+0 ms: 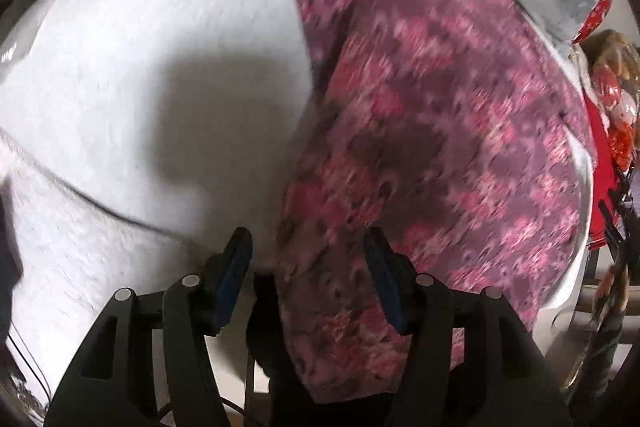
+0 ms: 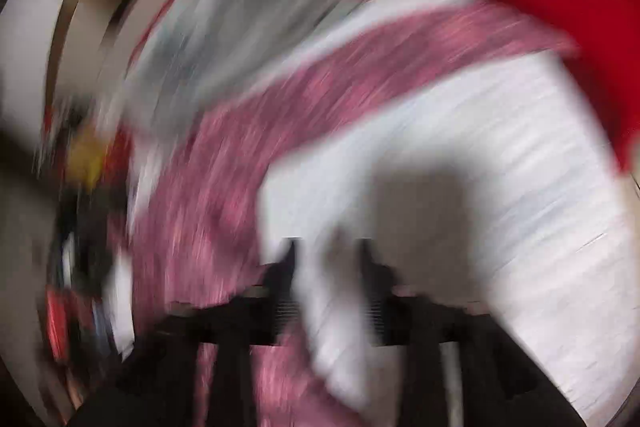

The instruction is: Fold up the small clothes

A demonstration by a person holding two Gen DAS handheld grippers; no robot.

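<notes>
L gripper (image 1: 308,251) jaws apart over pink floral cloth (image 1: 420,107) edge on white cover (image 1: 140,47), no grip. R gripper (image 2: 326,255) blurred, jaws apart.

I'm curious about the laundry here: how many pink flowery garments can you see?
1. The pink flowery garment lies on the white cloth, running from the far edge down to between the left gripper's open fingers. Others may be hidden; the right camera's picture is blurred.

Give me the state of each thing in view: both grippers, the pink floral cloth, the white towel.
left gripper: open, pads clear of the cloth edge between them.
right gripper: open, over white fabric; view blurred.
pink floral cloth: spread, wrinkled, lying over the towel.
white towel: flat beneath, partly covered.
</notes>
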